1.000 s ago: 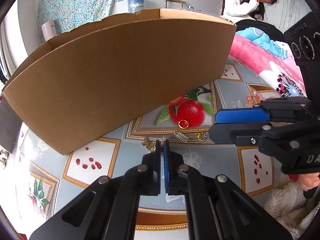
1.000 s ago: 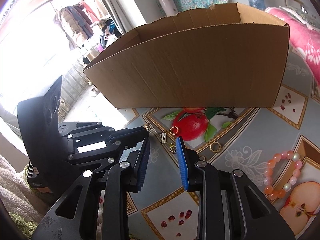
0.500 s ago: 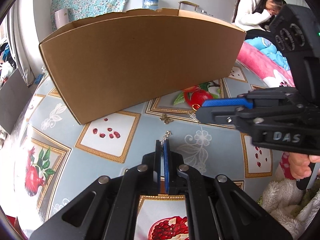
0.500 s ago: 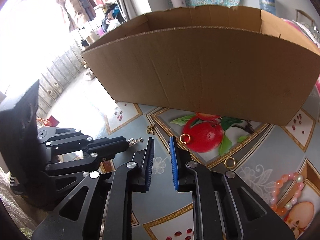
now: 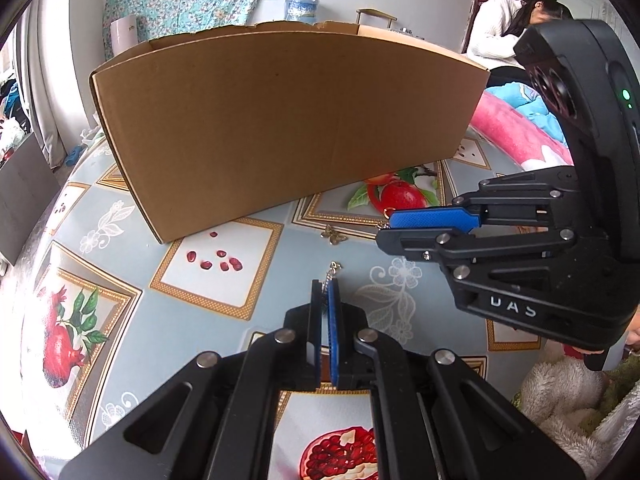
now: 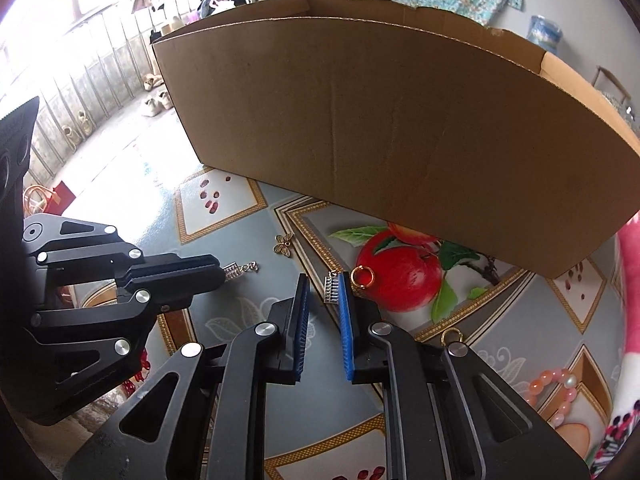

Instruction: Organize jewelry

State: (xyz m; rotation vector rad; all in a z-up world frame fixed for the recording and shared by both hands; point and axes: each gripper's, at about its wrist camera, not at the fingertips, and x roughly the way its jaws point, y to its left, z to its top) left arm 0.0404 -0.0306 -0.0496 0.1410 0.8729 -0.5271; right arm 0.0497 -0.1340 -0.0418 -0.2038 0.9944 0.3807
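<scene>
Pinching 1 silver charm [image 6: 240, 270] w/ left gripper [image 5: 325, 286], right gripper [image 6: 323, 292] apart, 2 gold rings [image 6: 363, 277], 1 box [image 6: 380, 112].

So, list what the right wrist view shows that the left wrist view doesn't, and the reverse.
Only the right wrist view: the pink bead bracelet, a second gold ring on the tablecloth, and the open right gripper beside a silver charm.

Only the left wrist view: the seated person and the pomegranate print.

Both: the cardboard box, the butterfly charm, the apple print, and the left gripper shut on a silver chain piece.
</scene>
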